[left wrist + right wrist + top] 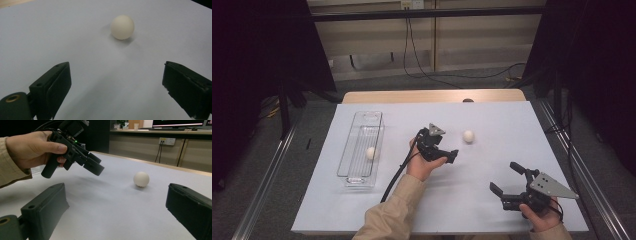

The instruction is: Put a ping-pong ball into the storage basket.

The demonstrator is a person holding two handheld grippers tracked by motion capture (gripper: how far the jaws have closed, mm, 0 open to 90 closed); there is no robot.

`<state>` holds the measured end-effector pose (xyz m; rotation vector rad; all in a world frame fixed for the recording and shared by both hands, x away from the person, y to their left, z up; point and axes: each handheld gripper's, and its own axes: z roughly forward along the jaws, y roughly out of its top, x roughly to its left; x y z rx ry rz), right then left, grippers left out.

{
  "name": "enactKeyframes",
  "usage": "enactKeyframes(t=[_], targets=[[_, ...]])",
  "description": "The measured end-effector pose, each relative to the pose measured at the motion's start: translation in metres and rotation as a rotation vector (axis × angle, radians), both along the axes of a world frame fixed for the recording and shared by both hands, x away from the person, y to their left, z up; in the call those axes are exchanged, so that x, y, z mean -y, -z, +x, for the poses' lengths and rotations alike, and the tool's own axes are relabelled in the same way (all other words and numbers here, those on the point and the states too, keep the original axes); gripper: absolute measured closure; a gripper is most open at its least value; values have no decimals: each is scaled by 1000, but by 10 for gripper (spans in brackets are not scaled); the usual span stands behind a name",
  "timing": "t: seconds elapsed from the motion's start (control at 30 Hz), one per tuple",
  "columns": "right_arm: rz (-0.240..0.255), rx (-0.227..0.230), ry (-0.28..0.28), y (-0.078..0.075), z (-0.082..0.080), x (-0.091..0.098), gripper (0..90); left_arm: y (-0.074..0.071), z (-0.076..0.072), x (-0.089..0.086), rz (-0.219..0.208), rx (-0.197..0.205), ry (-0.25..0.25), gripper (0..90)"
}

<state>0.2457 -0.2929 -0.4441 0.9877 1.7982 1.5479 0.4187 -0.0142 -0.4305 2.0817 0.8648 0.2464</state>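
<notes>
The white ball [468, 136] sits loose near the table's [492, 210] far edge, just ahead of the left gripper [451, 156], whose jaws gape empty. It looks light, smooth and ready to roll; pinch it across its widest middle.

1. In the right tool view, both black jaws of the right tool [115, 210] are cut off by the bottom edge.
2. In the high view, the person's sleeve [387, 215] runs off the bottom edge.
3. A small dark thing [468, 100] at the desk's [492, 200] far edge is too small to identify.
4. The egg [371, 153] sits blurred behind the clear tray's [362, 145] wall.
</notes>
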Motion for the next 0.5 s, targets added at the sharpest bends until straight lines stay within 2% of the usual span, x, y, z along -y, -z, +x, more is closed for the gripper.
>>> enactKeyframes(t=[0.23, 0.5], targets=[[3, 1, -1, 0, 0, 0, 28, 0, 1, 7, -11, -9, 0, 85], [4, 1, -2, 0, 0, 0, 28, 1, 3, 12, -2, -8, 5, 85]])
